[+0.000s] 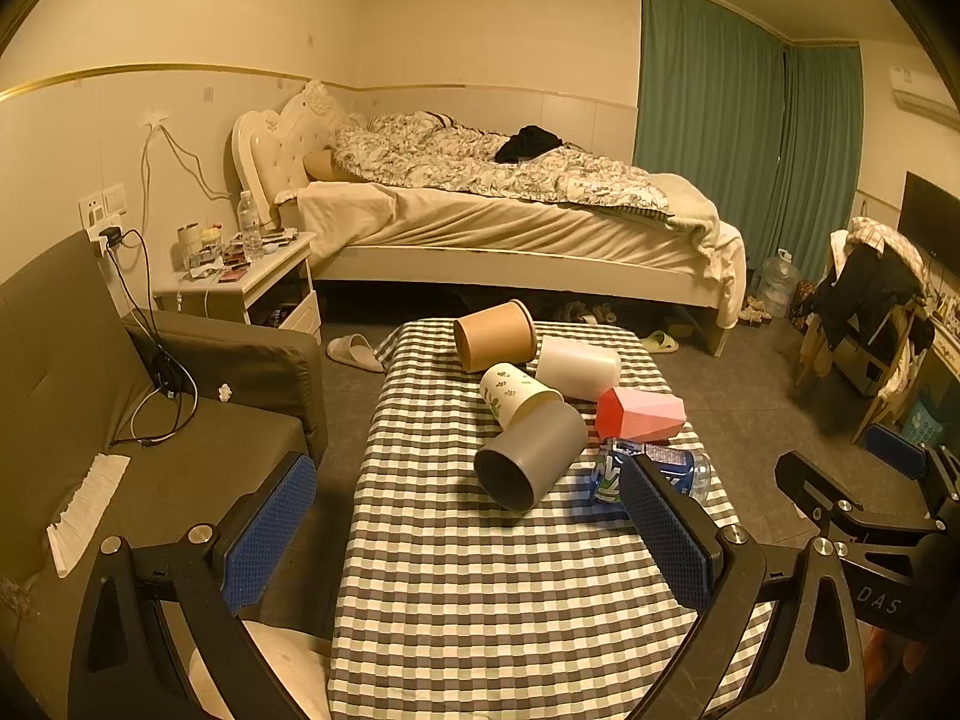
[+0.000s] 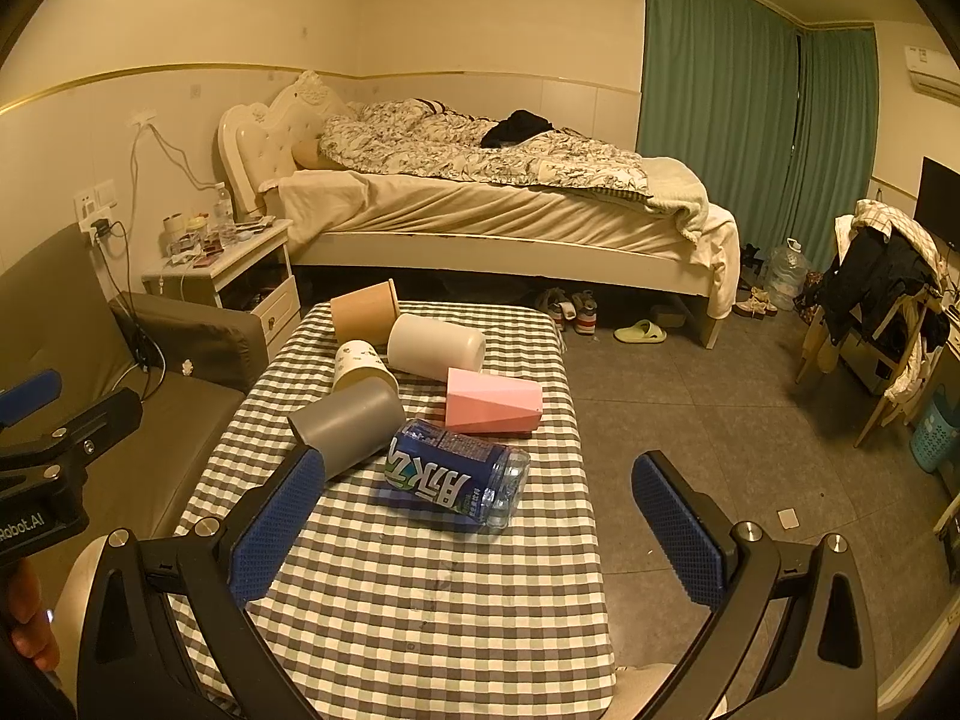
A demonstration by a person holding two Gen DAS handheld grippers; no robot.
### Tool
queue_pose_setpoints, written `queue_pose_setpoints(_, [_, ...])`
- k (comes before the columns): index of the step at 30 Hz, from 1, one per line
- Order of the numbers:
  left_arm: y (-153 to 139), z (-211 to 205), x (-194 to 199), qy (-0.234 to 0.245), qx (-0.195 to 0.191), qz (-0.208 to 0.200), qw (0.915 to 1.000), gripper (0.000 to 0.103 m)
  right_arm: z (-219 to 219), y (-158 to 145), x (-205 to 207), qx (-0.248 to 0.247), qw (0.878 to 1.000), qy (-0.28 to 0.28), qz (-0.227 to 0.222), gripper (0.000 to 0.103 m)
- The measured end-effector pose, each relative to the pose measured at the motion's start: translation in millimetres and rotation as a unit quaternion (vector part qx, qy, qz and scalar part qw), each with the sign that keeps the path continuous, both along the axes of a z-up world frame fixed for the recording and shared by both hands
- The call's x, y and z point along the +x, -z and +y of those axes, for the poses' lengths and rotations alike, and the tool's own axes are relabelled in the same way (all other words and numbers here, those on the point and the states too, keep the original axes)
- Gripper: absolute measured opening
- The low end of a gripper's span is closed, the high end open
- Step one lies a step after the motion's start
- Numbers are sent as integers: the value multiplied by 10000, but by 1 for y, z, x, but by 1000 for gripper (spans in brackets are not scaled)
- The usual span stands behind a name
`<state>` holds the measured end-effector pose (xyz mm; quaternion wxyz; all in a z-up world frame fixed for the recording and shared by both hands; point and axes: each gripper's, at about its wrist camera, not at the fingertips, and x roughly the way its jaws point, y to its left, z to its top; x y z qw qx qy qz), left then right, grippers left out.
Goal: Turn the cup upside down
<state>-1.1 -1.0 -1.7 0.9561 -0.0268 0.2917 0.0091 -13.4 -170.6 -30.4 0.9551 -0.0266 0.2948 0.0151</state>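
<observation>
Several cups lie on their sides on the checked table (image 1: 480, 588) (image 2: 420, 600): a grey cup (image 1: 531, 456) (image 2: 351, 423) nearest, a patterned paper cup (image 1: 516, 391) (image 2: 360, 365), a white cup (image 1: 577, 369) (image 2: 436, 347), a brown paper cup (image 1: 495, 336) (image 2: 364, 312) and a pink faceted cup (image 1: 641, 414) (image 2: 493, 401). My left gripper (image 1: 468, 516) is open and empty, just short of the grey cup. My right gripper (image 2: 480, 522) is open and empty, near a blue-labelled clear bottle (image 2: 459, 471) (image 1: 654, 471).
A grey sofa (image 1: 120, 420) stands left of the table, with cables and paper on it. A bed (image 1: 510, 210), a cluttered nightstand (image 1: 240, 276), a chair with clothes (image 2: 882, 312) and slippers on the floor lie beyond.
</observation>
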Motion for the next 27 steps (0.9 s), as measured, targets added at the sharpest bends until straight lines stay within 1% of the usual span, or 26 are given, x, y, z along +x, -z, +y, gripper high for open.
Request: queue_pose_setpoints(27, [1, 1, 0, 6, 12, 23, 10000, 103, 4, 1, -1, -6, 10000, -30, -4, 103])
